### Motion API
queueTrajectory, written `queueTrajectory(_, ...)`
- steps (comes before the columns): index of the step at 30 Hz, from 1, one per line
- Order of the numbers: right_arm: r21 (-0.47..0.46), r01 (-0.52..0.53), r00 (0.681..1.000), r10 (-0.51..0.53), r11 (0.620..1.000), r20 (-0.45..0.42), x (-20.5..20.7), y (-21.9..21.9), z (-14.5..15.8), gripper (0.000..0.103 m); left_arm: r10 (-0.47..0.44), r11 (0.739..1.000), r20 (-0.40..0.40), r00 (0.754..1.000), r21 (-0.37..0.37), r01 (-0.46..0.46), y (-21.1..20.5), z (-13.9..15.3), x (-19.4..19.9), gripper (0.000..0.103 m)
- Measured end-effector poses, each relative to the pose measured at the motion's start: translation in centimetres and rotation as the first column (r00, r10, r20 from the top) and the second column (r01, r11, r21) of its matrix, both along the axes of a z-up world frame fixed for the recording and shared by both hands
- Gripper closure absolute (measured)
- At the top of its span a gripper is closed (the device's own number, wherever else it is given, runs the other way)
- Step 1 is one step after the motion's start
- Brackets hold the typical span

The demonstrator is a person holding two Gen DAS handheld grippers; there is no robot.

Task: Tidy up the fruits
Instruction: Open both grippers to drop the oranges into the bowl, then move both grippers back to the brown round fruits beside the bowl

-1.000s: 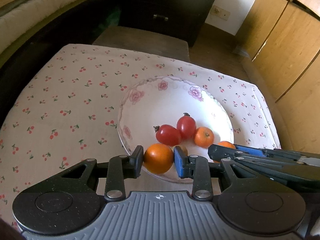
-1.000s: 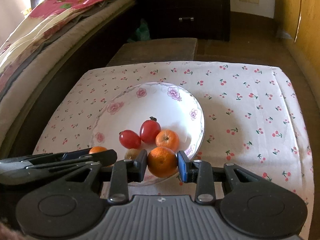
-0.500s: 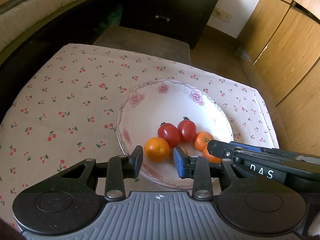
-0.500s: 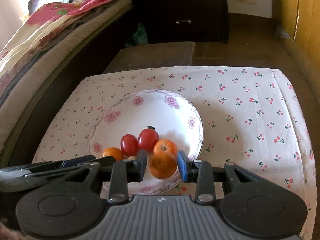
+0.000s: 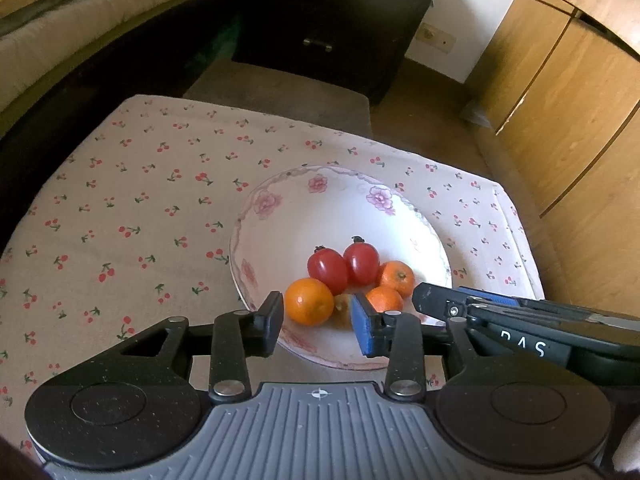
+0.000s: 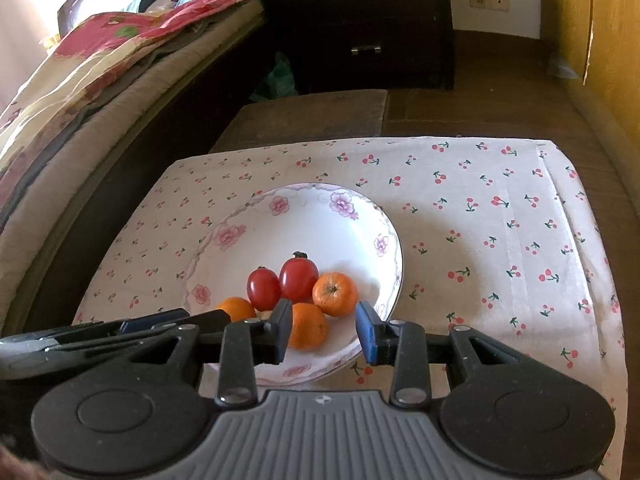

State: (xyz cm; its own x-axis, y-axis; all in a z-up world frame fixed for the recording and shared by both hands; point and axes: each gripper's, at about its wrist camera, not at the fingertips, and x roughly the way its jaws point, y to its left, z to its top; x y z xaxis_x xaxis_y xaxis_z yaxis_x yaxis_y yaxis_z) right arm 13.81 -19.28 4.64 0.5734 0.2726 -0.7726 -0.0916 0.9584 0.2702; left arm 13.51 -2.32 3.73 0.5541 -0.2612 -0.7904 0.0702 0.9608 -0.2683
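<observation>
A white floral plate [image 5: 312, 208] [image 6: 320, 228] sits on the cherry-print tablecloth. It holds two red tomatoes [image 5: 327, 271] [image 6: 298, 280], three oranges and a small brownish fruit [image 5: 341, 305]. My left gripper [image 5: 318, 326] is open and empty, just behind the left orange [image 5: 309, 301]. My right gripper [image 6: 323, 331] is open and empty, its jaws either side of an orange [image 6: 307, 326] that lies in the plate. Another orange [image 6: 335, 294] rests beside the tomatoes. The right gripper also shows in the left wrist view [image 5: 500, 316].
The cherry-print tablecloth [image 5: 120, 208] [image 6: 500, 240] covers a small table. A dark stool [image 6: 312, 116] stands beyond it, with a dark drawer chest [image 5: 336, 20], a bed [image 6: 80, 92] at the left and wooden cabinets [image 5: 568, 100] at the right.
Both grippers opened and let their oranges go into the plate, then drew back and up. The two oranges now lie at the plate's near side.
</observation>
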Motion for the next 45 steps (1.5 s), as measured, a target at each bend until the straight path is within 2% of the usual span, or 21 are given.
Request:
queueTrajectory(12,-0.01,-0.011,1.0,0.011,1.0,-0.016,-2.6,0.2,0.1,0.067,-0.034,0.999,0.013,0.999,0.012,0.033,0.0,0.3,-2.5,0.056)
queueTrajectory(24,-0.017,-0.03,0.997,0.029,0.999,-0.069,-6.2,0.2,-0.9,0.067,-0.066,0.998,-0.028,0.997,0.013,0.066,0.2,-0.7,-4.8,0.056)
queueTrajectory(36,-0.013,-0.133,0.984,0.13,0.991,-0.125,-8.1,2.8,-2.2,0.067,-0.053,0.998,-0.043,0.998,0.011,0.054,0.9,-0.8,-5.3,0.055)
queueTrajectory(45,-0.075,-0.171,0.975,0.157,0.982,-0.157,-7.9,3.6,-4.4,0.068,-0.068,0.998,-0.065,0.996,-0.003,0.068,0.9,-1.4,-5.2,0.053)
